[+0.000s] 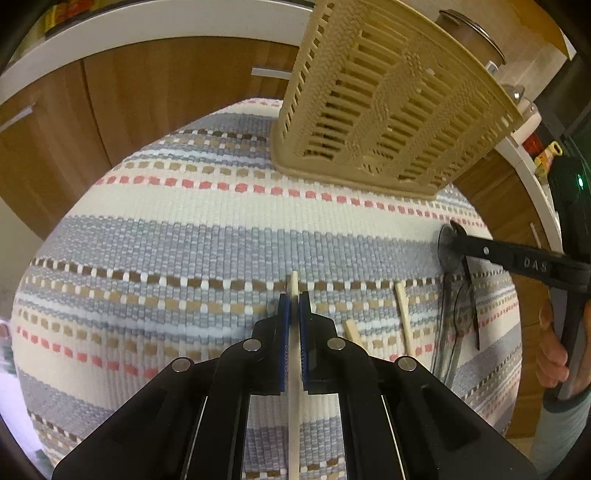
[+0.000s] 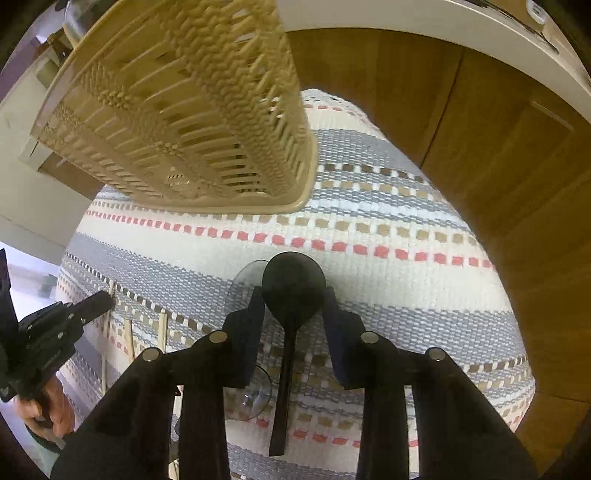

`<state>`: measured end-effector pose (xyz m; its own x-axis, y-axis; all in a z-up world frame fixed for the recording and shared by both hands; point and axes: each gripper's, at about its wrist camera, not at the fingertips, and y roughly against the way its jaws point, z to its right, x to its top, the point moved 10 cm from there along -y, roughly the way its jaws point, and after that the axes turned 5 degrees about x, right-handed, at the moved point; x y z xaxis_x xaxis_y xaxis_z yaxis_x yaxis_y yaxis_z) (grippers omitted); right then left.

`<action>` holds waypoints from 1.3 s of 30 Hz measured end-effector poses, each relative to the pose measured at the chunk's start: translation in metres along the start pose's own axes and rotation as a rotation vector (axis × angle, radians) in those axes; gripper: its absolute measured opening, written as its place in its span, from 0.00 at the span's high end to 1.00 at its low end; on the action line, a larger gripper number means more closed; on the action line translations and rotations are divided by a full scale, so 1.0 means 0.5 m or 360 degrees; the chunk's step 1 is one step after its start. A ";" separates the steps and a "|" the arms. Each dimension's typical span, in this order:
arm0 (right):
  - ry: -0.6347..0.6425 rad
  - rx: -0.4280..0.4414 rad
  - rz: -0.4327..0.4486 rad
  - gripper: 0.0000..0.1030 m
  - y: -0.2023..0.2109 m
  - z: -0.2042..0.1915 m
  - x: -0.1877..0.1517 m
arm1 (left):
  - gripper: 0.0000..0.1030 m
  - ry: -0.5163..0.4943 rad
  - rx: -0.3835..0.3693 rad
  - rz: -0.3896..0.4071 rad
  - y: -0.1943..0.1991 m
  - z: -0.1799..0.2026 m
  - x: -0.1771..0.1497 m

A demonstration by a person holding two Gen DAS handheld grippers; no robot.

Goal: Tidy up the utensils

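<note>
My left gripper (image 1: 294, 302) is shut on a pale wooden chopstick (image 1: 294, 284), low over the striped woven mat (image 1: 184, 229). Two more chopsticks (image 1: 403, 314) lie on the mat to its right, beside clear plastic spoons (image 1: 448, 332). My right gripper (image 2: 293, 295) is open around a black spoon (image 2: 293, 284) that lies on the mat, jaws on either side of its bowl. A clear spoon (image 2: 243, 280) lies just left of it. A beige slotted plastic basket (image 1: 388, 103) stands at the mat's far side; it also shows in the right wrist view (image 2: 184, 110).
Wooden cabinet doors (image 1: 147, 103) with metal handles and a white countertop edge (image 1: 147, 22) stand behind the mat. The left gripper shows at the left in the right wrist view (image 2: 92, 304); the right gripper shows at the right in the left wrist view (image 1: 452, 245).
</note>
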<state>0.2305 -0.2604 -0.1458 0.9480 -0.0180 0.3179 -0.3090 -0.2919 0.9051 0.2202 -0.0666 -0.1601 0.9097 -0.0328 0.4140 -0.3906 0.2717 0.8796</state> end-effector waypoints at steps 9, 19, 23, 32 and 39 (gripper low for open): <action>0.0025 -0.0015 0.0013 0.82 0.023 0.010 0.001 | 0.96 -0.0014 -0.0023 -0.0062 -0.015 0.002 0.017; -0.0186 0.0067 -0.0031 0.82 0.035 0.115 -0.018 | 0.96 -0.0031 -0.0022 -0.0064 -0.006 -0.009 0.012; -0.0185 0.0116 0.0005 0.72 0.051 0.121 -0.013 | 0.96 -0.0029 -0.0027 -0.0065 -0.003 -0.015 0.010; -0.0070 -0.0108 -0.0023 0.58 0.002 0.048 0.009 | 0.84 -0.0061 -0.0004 -0.0104 -0.004 0.001 0.015; 0.0044 -0.0256 -0.0046 0.59 -0.010 0.018 0.008 | 0.81 -0.0254 0.0176 -0.0142 -0.016 0.031 0.013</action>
<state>0.2363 -0.2677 -0.1518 0.9549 0.0154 0.2964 -0.2918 -0.1347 0.9469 0.2269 -0.0840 -0.1608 0.9107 -0.2064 0.3577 -0.3308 0.1540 0.9311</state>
